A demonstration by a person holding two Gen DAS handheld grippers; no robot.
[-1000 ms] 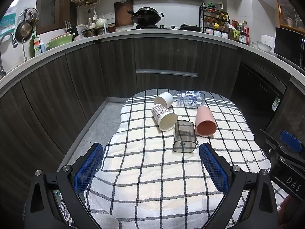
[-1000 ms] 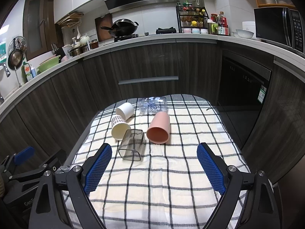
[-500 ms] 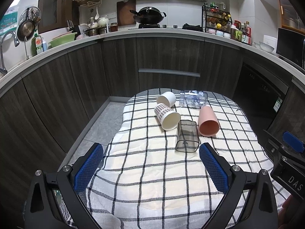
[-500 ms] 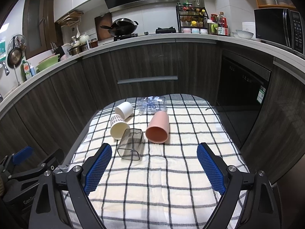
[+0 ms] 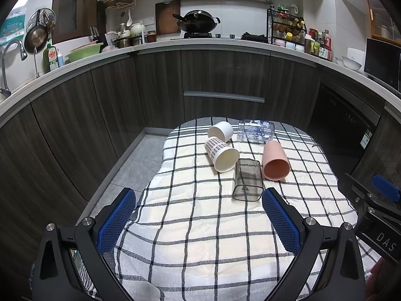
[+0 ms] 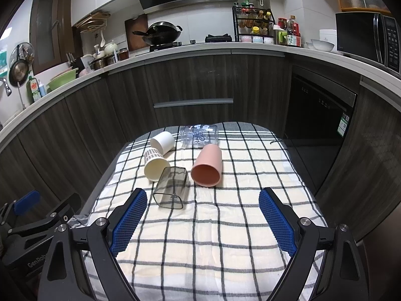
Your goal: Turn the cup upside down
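We hold a claw in each hand above the near end of a desk [image 6: 250, 225] covered with a black-and-white checked cloth [image 5: 200, 238]. The left claw [image 5: 198, 215] is spread wide and holds nothing; the right claw [image 6: 203, 215] is likewise spread wide and empty. Neither touches any cup.

Five cups lie on their sides in a cluster toward the far half of the cloth. We take the smoky grey square cup [image 6: 171, 188] as our landmark: it is the nearest to us, with its open mouth facing us. Just to its left, touching or almost touching, lies a cream cup with a checked pattern [image 6: 155, 164]. Beyond that one lies a plain white cup [image 6: 163, 142]. Just right of the grey cup lies a pink cup [image 6: 208, 168], mouth toward us. Beyond the pink cup lies a clear cup with blue lettering [image 6: 199, 136].

None stands mouth-down yet, so we judge the task barely begun. The grey cup looks like thin, stiff plastic: light, smooth and likely slippery, and prone to skid on the cloth. Its flat sides suggest a hold across two opposite walls near the middle, firm but gentle, then a turn so the rim meets the cloth. The cream cup close beside it could be knocked.
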